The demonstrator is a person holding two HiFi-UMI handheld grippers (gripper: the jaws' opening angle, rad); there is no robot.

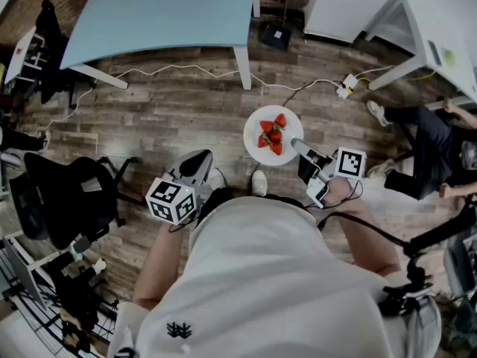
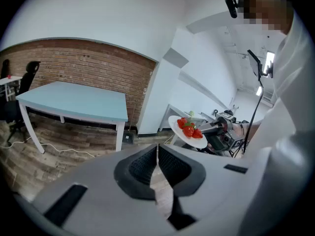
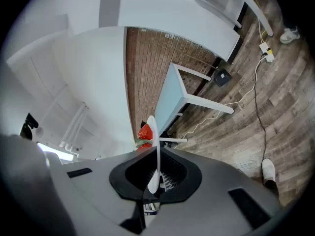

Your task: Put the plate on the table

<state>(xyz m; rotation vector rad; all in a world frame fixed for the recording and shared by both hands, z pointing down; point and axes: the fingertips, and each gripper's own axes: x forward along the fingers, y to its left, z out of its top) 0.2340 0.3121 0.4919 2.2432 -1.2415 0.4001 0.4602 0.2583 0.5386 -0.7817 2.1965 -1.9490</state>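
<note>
Over the wooden floor (image 1: 186, 99), just ahead of the person's feet, the white plate (image 1: 254, 129) hangs in the air, pinched at its near rim by the right gripper (image 1: 296, 145). That gripper's own view shows the rim running edge-on between the two jaws, which are clamped tight on it. Gripping the rim alone leaves the plate's face free. The head view shows the plate lying roughly level, a sensible way to hold it, since its load is loose. It carries a small heap of strawberries (image 1: 272, 134), red with green tops, gathered near the middle and clear of the gripped edge. Nothing else is on it. The left gripper (image 1: 195, 162) is held low at the person's left side, well apart from the plate, its jaws closed together with nothing between them; it seems to have no part in the carry. The light blue table (image 1: 171, 13) stands farther ahead against the brick wall, its top bare where it shows. The plate is not yet over it, so the carry to the table is likely the step in hand.
</note>
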